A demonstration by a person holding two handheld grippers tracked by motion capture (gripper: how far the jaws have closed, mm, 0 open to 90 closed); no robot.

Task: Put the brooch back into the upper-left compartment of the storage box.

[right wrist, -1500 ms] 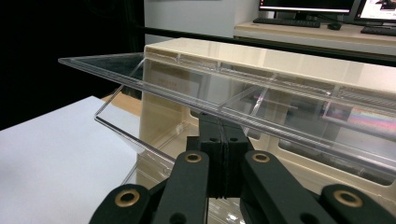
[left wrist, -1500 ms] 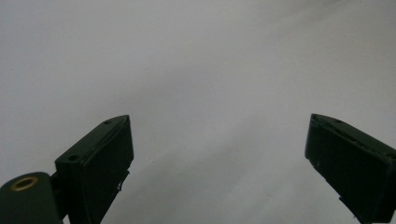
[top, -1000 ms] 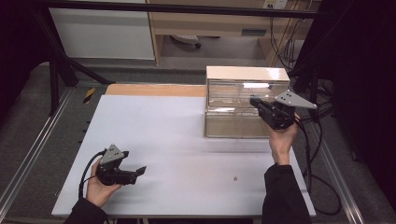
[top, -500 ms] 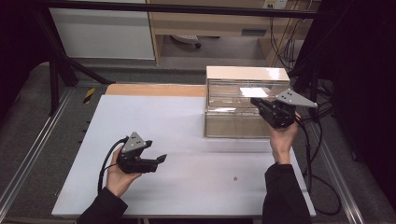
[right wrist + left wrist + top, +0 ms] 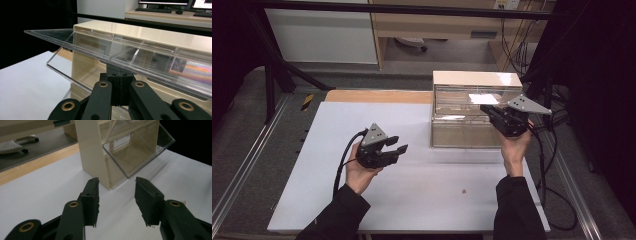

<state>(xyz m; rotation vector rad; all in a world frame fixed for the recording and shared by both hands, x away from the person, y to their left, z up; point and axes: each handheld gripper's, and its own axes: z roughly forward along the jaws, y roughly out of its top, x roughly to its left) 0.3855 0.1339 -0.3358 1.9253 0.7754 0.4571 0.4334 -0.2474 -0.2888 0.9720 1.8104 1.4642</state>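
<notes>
A beige cabinet (image 5: 472, 80) with clear tilt-out bins stands at the table's far right. Its upper clear bin (image 5: 100, 50) is tipped open toward me. My right gripper (image 5: 486, 109) is shut, its tips (image 5: 120, 75) tucked right under that bin's front rim; I cannot tell whether they pinch a tab. My left gripper (image 5: 398, 145) hovers above the middle of the white table (image 5: 362, 120), pointing at the cabinet (image 5: 90, 150). Its jaws have just been closing, stand partly apart, and have nothing between them (image 5: 117, 200).
A small brown speck (image 5: 463, 191) lies on the table near the front. A wooden strip (image 5: 377, 96) runs along the far edge. Black cables (image 5: 552, 165) hang off the right side. A yellow-and-black item (image 5: 307, 101) lies past the table's far left corner.
My left hand has moved right and up from the front left toward the table's middle, and its jaws have narrowed. The right hand and the tipped bin have kept still.
</notes>
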